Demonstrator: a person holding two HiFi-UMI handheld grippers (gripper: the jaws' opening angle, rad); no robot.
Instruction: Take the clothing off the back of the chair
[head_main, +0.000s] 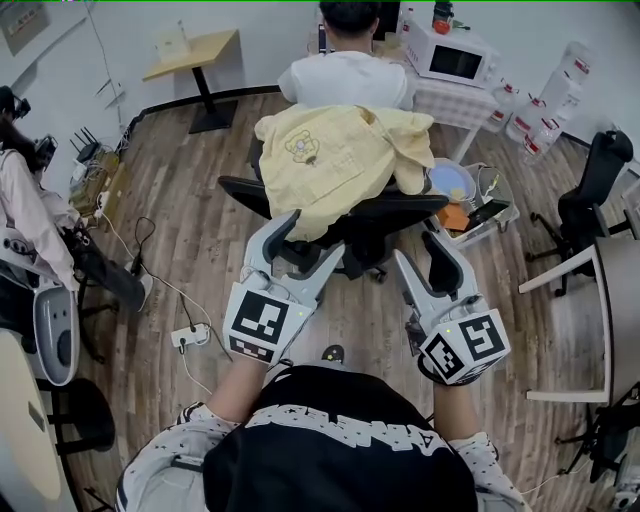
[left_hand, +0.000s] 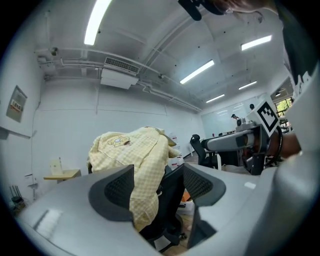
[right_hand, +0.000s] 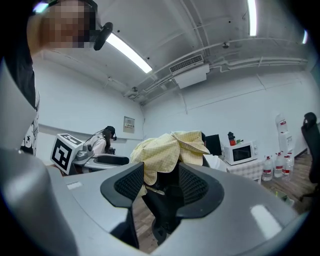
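Note:
A pale yellow checked garment (head_main: 335, 160) with a bear patch lies draped over the back of a black office chair (head_main: 375, 228) ahead of me. Both grippers point level at it and stop short of it. My left gripper (head_main: 303, 245) is open at the chair's left side, with nothing between its pads. My right gripper (head_main: 425, 262) is open at the chair's right side, also empty. In the left gripper view the garment (left_hand: 135, 155) hangs beyond the spread jaws of that gripper (left_hand: 159, 187). In the right gripper view the garment (right_hand: 167, 150) shows past that gripper (right_hand: 160, 187).
A person in a white shirt (head_main: 345, 75) sits just behind the chair. A microwave (head_main: 455, 60) stands on a table at the back right, a bin of items (head_main: 475, 205) beside the chair. Another black chair (head_main: 595, 190) is at right, a power strip (head_main: 190, 335) on the floor.

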